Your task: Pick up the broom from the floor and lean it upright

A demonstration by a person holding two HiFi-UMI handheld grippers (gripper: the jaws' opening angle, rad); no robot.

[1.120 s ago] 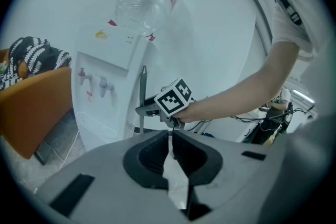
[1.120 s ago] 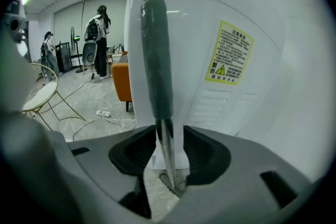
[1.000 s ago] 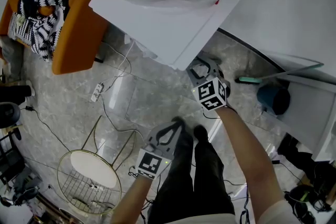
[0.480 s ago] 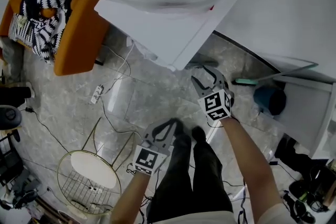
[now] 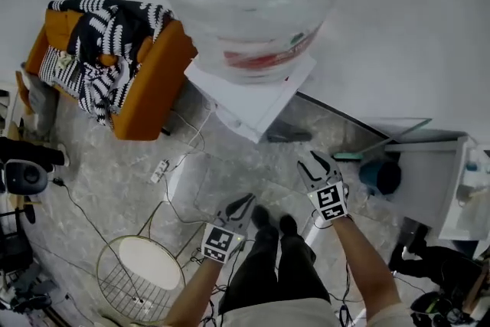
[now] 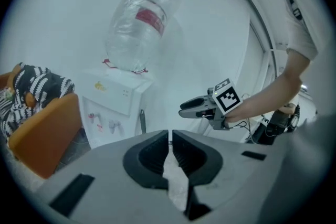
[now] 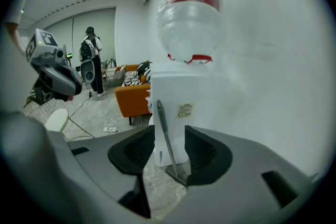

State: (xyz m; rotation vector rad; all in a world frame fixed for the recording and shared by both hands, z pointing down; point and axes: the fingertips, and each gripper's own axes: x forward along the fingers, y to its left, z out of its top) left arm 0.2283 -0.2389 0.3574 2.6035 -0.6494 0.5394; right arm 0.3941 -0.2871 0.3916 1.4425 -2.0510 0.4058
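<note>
The broom (image 7: 164, 139) stands tilted against the side of the white water dispenser (image 7: 184, 107), its brush on the floor. In the left gripper view its grey handle (image 6: 142, 121) shows beside the dispenser, and in the head view its dark head (image 5: 289, 137) lies at the dispenser's foot. My right gripper (image 5: 315, 163) hangs in the air short of the broom. Its jaws are apart and closing, with nothing between the pads; the broom shows through the gap farther off. My left gripper (image 5: 240, 204) is lower and to the left, its jaws almost touching and empty.
An orange armchair (image 5: 153, 80) with a black-and-white blanket stands left of the dispenser. A round wire side table (image 5: 142, 264), a power strip (image 5: 160, 168) and cables lie on the floor at left. A teal bucket (image 5: 380, 176) sits under a white shelf at right. A person (image 7: 90, 63) stands far off.
Both grippers have risen from the floor and now look smaller in the head view. The right gripper has drawn back from the foot of the dispenser. The view has pulled up and back.
</note>
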